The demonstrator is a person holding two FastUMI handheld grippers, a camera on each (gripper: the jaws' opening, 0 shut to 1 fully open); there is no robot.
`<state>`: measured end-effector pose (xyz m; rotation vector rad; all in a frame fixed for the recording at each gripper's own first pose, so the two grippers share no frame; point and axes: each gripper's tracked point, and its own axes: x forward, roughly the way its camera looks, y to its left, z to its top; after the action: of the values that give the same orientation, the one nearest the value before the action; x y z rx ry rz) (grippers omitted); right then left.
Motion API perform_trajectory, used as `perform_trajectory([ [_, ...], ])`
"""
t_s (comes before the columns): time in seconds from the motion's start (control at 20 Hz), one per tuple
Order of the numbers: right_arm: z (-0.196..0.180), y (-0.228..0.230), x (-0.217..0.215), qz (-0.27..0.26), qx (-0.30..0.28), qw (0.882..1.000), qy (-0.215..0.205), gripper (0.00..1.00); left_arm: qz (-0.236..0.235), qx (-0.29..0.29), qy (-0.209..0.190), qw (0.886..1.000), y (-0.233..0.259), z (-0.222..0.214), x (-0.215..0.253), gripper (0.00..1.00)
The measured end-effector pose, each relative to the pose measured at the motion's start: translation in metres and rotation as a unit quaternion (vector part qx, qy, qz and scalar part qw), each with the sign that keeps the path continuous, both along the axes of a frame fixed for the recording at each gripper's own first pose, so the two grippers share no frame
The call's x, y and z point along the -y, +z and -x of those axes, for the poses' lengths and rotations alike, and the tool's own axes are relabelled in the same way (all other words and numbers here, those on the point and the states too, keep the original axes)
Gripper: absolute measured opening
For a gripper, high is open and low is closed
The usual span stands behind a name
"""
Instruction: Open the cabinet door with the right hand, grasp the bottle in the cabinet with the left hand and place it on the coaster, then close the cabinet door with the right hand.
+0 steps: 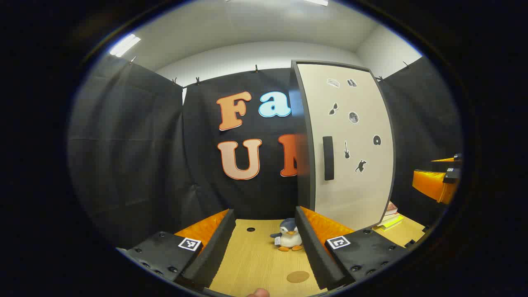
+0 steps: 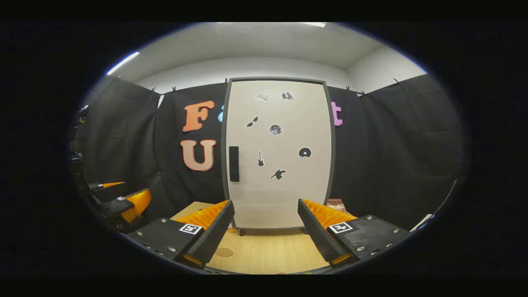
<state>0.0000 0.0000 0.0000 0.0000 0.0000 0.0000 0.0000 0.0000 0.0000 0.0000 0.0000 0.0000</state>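
Item: cabinet [image 2: 278,156], tall and upright on the wooden table [image 2: 272,251], its pale door [image 2: 284,185] shut flush in a dark frame; in the right gripper view it stood straight ahead of me, and in the left gripper view it stood to the right of centre. Door fittings: one dark vertical handle [image 2: 234,163] near the door's left edge, and a scatter of small dark stickers [image 2: 275,129] across the panel. Item: bottle, presumably behind that shut door; I could not see it. Item: coaster [image 1: 298,276], a round brown disc lying flat on the table, near the inner side of my left gripper's right-hand finger in the left gripper view; in the right gripper view it lay low on the table beside my right gripper's left-hand finger. Item: penguin plush toy [image 1: 288,236], upright on the table beyond the coaster, just left of the cabinet's base. Item: stack of books [image 1: 389,218] on the table to the right of the cabinet. Item: my left gripper [image 1: 266,216], fingers spread wide apart with nothing between them, held above the table and apart from the cabinet. Item: my right gripper [image 2: 266,206], fingers likewise spread wide and empty, facing the door with a gap of table between the tips and the cabinet's foot, not touching the handle. Each gripper also appeared at the edge of the other's view.
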Motion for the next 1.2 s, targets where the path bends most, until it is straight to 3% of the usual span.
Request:
perform_trajectory([
  [1.2,-0.0015,-0.001,0.0068,-0.008,-0.002,1.0,-0.013,0.96,-0.004,0.007,-0.007,1.0,0.005,0.0051,-0.0006,0.95],
])
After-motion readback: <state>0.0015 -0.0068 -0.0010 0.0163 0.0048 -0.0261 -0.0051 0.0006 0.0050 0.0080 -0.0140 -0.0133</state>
